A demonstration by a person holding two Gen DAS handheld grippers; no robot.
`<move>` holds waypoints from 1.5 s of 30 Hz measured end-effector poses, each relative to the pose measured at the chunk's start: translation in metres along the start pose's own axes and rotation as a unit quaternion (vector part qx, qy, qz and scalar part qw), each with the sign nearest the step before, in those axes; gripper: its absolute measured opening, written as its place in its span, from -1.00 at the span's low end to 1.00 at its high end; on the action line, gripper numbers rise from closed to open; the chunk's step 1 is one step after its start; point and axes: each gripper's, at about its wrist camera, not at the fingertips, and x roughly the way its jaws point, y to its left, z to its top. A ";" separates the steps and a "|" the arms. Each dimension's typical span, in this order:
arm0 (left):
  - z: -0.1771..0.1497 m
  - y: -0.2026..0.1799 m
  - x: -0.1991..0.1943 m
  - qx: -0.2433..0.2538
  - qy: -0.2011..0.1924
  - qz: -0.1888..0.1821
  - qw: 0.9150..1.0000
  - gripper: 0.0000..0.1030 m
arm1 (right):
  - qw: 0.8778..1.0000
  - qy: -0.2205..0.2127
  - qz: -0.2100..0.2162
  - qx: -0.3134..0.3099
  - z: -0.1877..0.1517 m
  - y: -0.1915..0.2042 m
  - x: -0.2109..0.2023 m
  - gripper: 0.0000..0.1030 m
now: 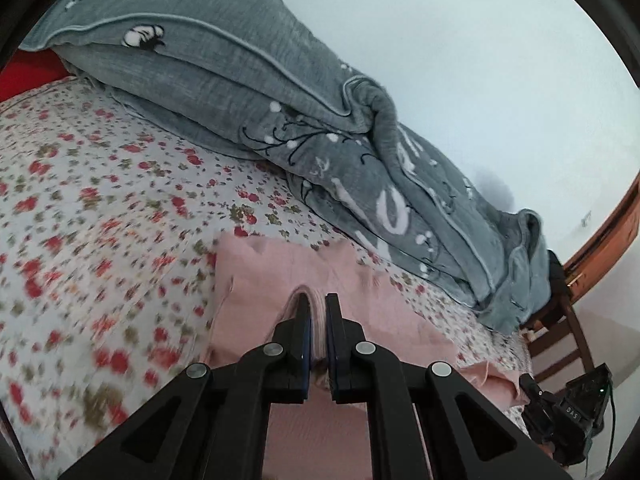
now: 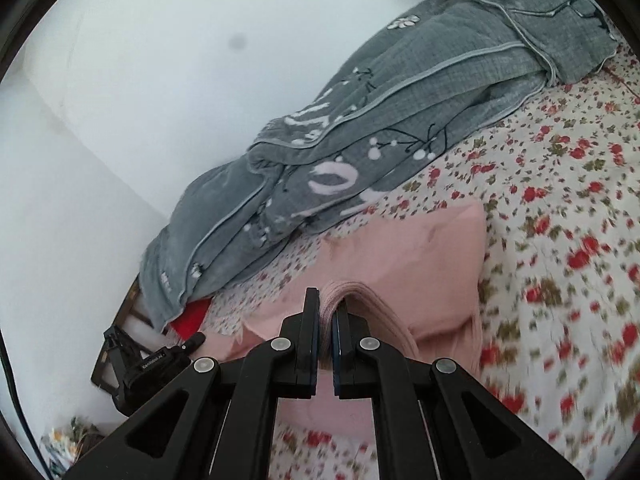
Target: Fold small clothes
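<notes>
My left gripper [image 1: 318, 304]: black two-finger tool, angled downward over the bed, jaws pinched tight on a ribbed edge of the pale pink knit garment [image 1: 260, 280].

My right gripper [image 2: 326, 300]: same make, also tilted downward, jaws clamped on a bunched ribbed edge of the same garment [image 2: 420, 248].

Pink garment: stretched between the two grippers, its far part lying on the white bedsheet printed with small red flowers [image 1: 100, 200].

Grey fleece blanket with white lettering and flower motifs [image 1: 248, 92]: heaped along the far side of the bed against the pale wall, just beyond the garment.

Brown wooden chair [image 1: 560, 336]: beside the bed's end, partly hidden.
</notes>
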 end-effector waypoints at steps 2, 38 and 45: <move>0.009 -0.002 0.020 0.004 0.005 0.008 1.000 -0.86 | 1.000 0.003 -0.014 0.000 0.011 -0.006 0.020 -0.90; 0.008 0.027 0.153 0.070 0.028 0.072 0.995 -0.63 | 0.960 0.076 -0.231 -0.137 0.038 -0.074 0.175 -0.59; 0.008 0.029 0.142 0.064 -0.006 0.066 0.996 -0.77 | 0.969 0.047 -0.201 -0.137 0.034 -0.077 0.168 -0.89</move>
